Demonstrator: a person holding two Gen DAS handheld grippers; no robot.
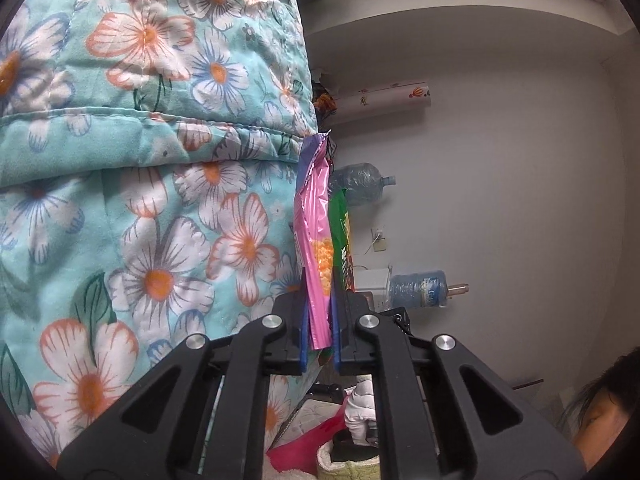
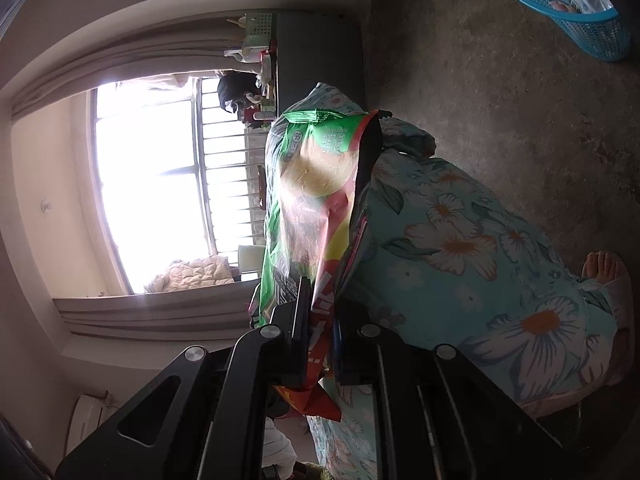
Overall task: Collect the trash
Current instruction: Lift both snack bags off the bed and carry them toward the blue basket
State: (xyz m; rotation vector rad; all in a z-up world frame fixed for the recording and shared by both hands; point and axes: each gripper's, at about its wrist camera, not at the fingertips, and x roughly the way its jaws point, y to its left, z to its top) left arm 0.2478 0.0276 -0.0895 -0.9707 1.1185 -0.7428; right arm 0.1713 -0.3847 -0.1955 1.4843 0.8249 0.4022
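fingers, left: left gripper (image 1: pixel 320 312) clenched on a pink wrapper (image 1: pixel 314 240), pads pressed against both its faces
fingers, right: right gripper (image 2: pixel 320 320) clenched on a green bag (image 2: pixel 308 184), with a red wrapper (image 2: pixel 320 360) caught in the same pinch
pink wrapper axis: runs straight out along the fingers, far end touching or just beside the floral quilt (image 1: pixel 140 160)
green bag axis: also along the fingers, far end flaring wide beyond the tips
green bag seen from left: its edge (image 1: pixel 340 236) sits just beside the pink wrapper, so the two grippers look close together
bin: a blue basket (image 2: pixel 580 20) stands on the floor (image 2: pixel 500 100) well apart; cannot tell if it is for trash
nearer arm: right, judging by its view
next: both loads likely carried to one place for drop-off
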